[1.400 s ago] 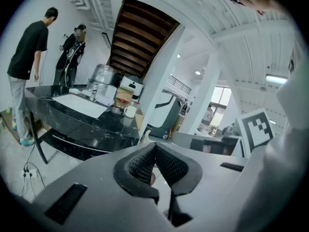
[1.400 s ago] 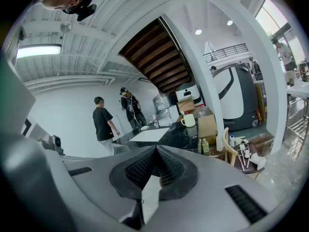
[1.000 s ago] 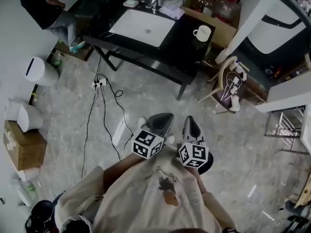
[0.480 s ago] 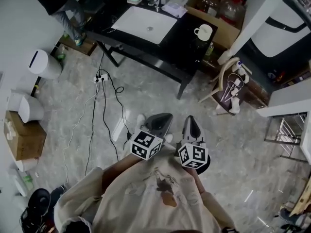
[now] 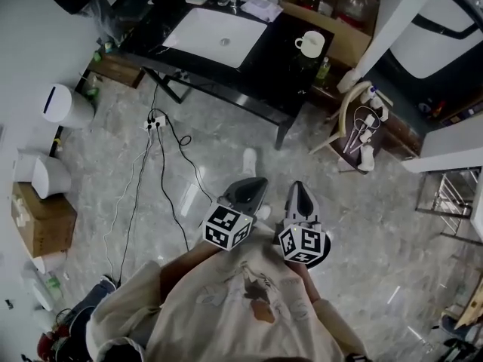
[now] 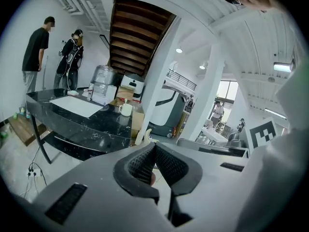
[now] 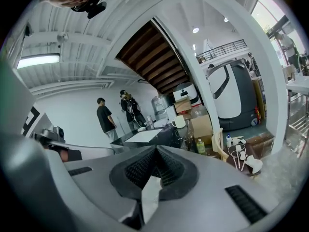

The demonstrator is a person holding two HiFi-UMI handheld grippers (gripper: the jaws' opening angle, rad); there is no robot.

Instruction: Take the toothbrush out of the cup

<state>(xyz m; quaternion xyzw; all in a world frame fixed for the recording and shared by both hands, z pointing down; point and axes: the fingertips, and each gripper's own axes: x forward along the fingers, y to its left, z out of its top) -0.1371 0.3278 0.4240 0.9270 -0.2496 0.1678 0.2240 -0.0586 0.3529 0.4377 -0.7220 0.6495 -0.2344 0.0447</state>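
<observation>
A white cup (image 5: 312,44) stands on the right part of the black table (image 5: 279,66), far ahead of me. In the left gripper view a thin white stick that looks like the toothbrush (image 6: 123,101) pokes out of the cup (image 6: 126,109). The cup (image 7: 179,122) is also small and distant in the right gripper view. My left gripper (image 5: 245,191) and right gripper (image 5: 300,198) are held side by side close to my chest, over the floor and well short of the table. Both are shut, with the ribbed pads (image 6: 142,163) meeting and nothing between them.
A white basin (image 5: 213,38) is set in the table's left half. Cables and a power strip (image 5: 155,123) lie on the floor at the left. A white bin (image 5: 64,105), a cardboard box (image 5: 41,221), a wooden chair (image 5: 351,119) and a white pillar (image 5: 392,21) stand around. Two people (image 6: 36,52) stand beyond the table.
I have stepped a little nearer the table, so it sits slightly higher in the head view. Both grippers stay together at my chest. The bystander at top left has slid mostly out of frame.
</observation>
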